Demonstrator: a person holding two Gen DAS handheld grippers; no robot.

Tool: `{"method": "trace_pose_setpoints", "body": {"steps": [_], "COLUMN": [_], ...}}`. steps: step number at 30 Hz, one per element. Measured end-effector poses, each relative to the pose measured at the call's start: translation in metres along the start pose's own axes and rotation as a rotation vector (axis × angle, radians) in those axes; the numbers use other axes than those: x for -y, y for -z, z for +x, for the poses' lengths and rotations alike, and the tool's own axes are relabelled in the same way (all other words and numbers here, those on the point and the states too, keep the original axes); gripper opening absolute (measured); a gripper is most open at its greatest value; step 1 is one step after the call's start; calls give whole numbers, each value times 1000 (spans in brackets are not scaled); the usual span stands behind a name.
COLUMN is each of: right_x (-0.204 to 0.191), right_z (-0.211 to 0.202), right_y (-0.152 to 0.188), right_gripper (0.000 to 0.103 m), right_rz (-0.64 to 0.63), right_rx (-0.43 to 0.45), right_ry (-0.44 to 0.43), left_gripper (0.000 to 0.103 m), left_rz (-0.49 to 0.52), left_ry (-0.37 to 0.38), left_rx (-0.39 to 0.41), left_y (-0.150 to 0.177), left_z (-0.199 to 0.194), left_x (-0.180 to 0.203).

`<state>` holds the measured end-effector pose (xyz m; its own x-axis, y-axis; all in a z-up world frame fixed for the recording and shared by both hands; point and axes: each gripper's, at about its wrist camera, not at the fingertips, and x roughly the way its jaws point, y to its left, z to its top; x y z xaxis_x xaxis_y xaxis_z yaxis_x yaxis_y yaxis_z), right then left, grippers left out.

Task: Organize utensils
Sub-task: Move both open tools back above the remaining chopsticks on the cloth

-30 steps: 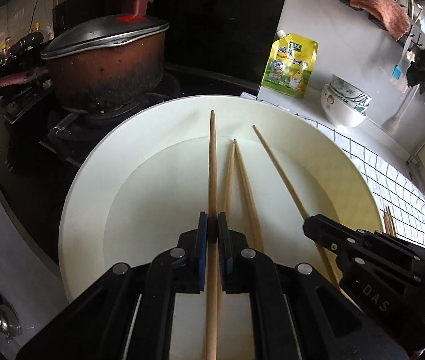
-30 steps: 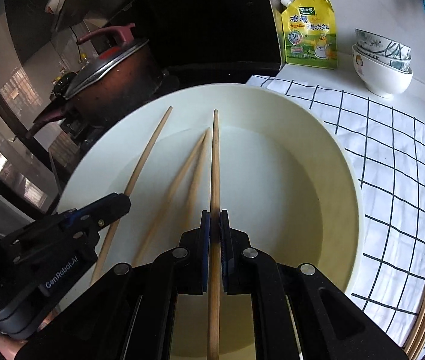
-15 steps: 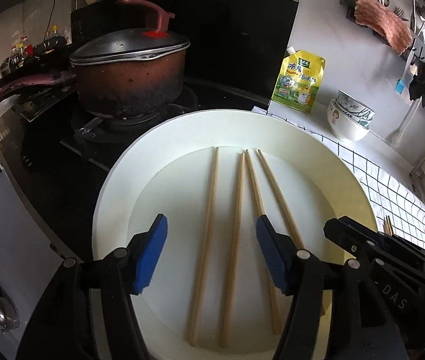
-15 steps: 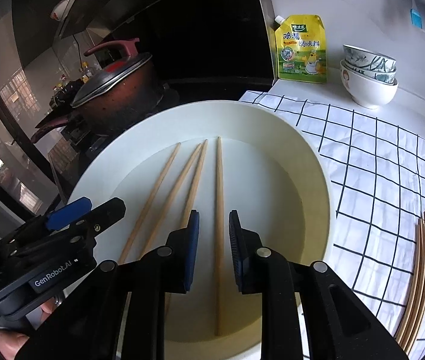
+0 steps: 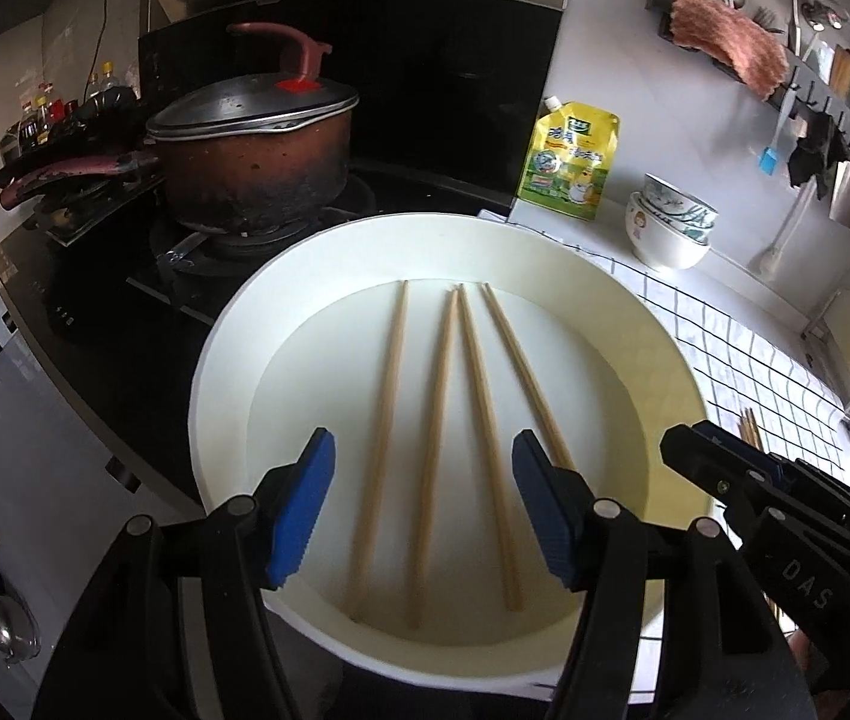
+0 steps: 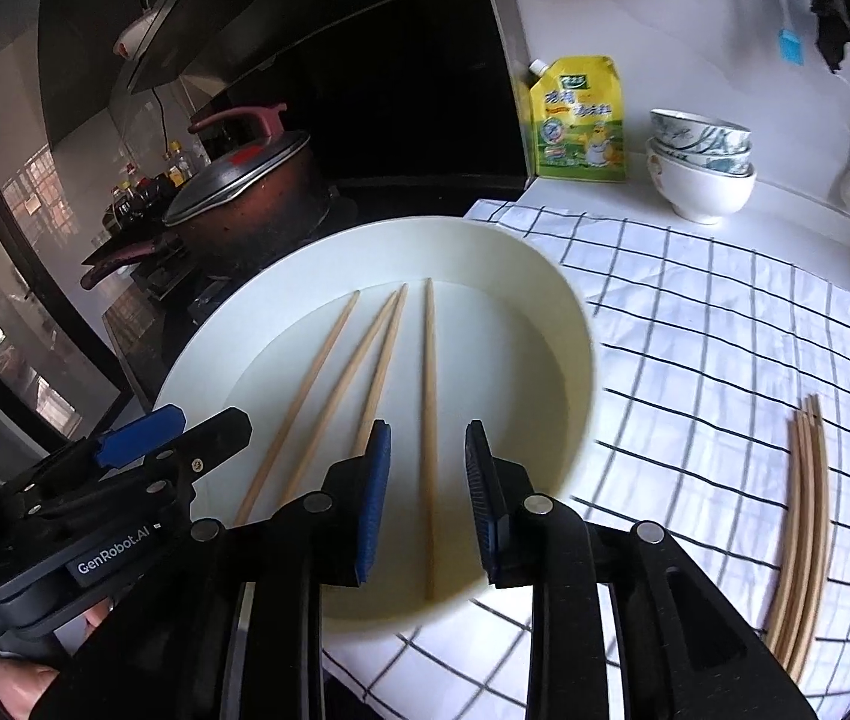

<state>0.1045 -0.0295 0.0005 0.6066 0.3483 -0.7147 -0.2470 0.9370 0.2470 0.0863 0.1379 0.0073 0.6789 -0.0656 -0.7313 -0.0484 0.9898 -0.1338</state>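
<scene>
Left gripper [image 5: 425, 504] open wide, right gripper [image 6: 427, 498] opening, empty

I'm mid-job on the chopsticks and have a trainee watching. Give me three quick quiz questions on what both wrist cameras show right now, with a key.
1. How many chopsticks lie in the white basin?
2. True or false: the right gripper is clamped on a chopstick.
3. Where are the remaining loose chopsticks? A) on the checked cloth B) in the stacked bowls C) on the pot lid

Key
1. Four.
2. False. Its jaws have just been opening; one chopstick lies in line between them, untouched. The left gripper is open too.
3. A, to the right of the basin.
</scene>
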Motion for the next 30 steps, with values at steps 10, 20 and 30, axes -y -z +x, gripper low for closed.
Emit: {"method": "trace_pose_setpoints", "body": {"steps": [10,20,30], "right_x": [32,78,157], "right_z": [-42,-87,-116], "right_y": [19,39,66], "right_gripper": [31,36,39], "right_rz": [30,59,170], "right_rx": [47,91,108], "right_ry": [56,129,268], "left_gripper": [64,65,67], "left_rz": [37,77,160], "left_ry": [42,96,156], "left_rx": [12,-4,-23], "left_y": [16,35,49], "left_z": [-18,-27,-26], "left_x": [31,76,140]}}
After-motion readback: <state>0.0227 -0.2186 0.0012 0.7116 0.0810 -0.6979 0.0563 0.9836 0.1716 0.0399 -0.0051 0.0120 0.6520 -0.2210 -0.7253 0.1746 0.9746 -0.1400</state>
